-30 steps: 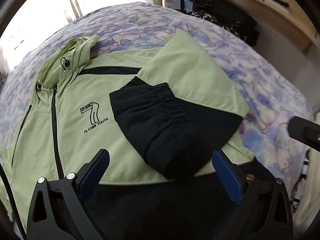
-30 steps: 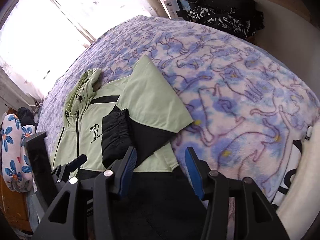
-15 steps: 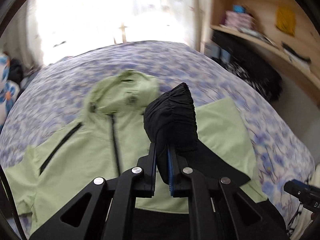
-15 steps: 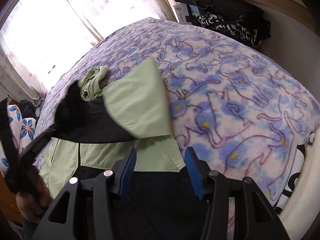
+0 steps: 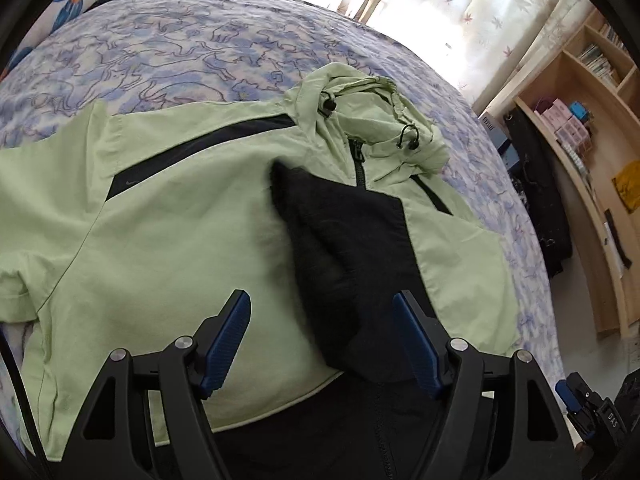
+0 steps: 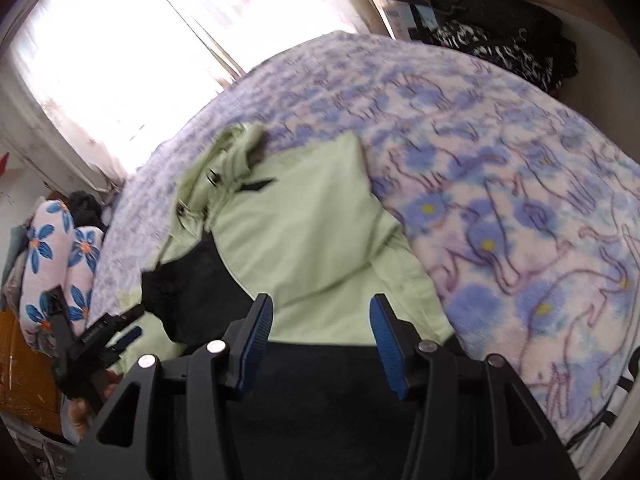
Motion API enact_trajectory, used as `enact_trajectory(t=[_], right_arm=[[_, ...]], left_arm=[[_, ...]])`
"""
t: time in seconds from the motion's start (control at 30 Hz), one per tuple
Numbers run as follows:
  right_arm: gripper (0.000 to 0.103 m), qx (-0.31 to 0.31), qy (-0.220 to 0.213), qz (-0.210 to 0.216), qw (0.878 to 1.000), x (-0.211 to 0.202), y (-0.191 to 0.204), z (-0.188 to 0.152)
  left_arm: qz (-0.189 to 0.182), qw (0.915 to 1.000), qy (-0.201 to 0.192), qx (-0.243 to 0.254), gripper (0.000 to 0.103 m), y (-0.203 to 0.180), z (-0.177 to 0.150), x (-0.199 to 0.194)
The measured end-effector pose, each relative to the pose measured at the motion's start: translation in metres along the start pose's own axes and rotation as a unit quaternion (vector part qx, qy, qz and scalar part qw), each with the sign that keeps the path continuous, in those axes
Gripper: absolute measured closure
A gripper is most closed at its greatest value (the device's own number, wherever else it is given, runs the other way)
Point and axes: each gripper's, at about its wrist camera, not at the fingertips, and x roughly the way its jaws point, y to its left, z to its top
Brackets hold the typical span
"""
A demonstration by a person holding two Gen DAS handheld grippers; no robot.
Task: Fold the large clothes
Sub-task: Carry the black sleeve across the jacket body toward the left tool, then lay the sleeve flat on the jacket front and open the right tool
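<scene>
Lying across the jacket (image 5: 168, 216) on the bed (image 5: 168, 60), the black cuff (image 5: 320, 232) was just released; both grippers' fingers (image 5: 228, 332) are spread, so the sleeve could be snagged.

A bedroom in a home. A bed covered by a fleecy white blanket printed with blue and purple cats (image 5: 168, 52) fills most of both views. At one o'clock in the left wrist view, sheer white curtains with a leaf print (image 5: 472, 4) hang over a bright window. At three o'clock stand curved light-wood shelves (image 5: 580, 92) holding books and pink boxes. A white pillow with blue flowers (image 6: 52, 256) lies at nine o'clock in the right wrist view.
</scene>
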Motion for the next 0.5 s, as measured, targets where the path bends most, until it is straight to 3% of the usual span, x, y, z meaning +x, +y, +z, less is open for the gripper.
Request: enact_trajectory(t=[0.07,0.23,0.37,0.5], right_arm=[[0.052,-0.009,-0.026,0.009,1.0,-0.005,0.008,0.008],[0.052,-0.038,-0.065,-0.003,0.997,0.0,0.023,0.04],[0.052,-0.063,-0.048,-0.039,0.996,0.025,0.023,0.078],[0.052,-0.098,0.003,-0.086,0.991,0.072,0.009,0.118]], left_arm=[[-0.011,0.9999,0.007,0.003,0.022,0.002,0.004,0.005],[0.006,0.9994,0.034,-0.01,0.022,0.009,0.021,0.031],[0.023,0.9986,0.042,-0.023,0.022,0.025,0.031,0.044],[0.025,0.9979,0.053,-0.028,0.022,0.04,0.036,0.058]])
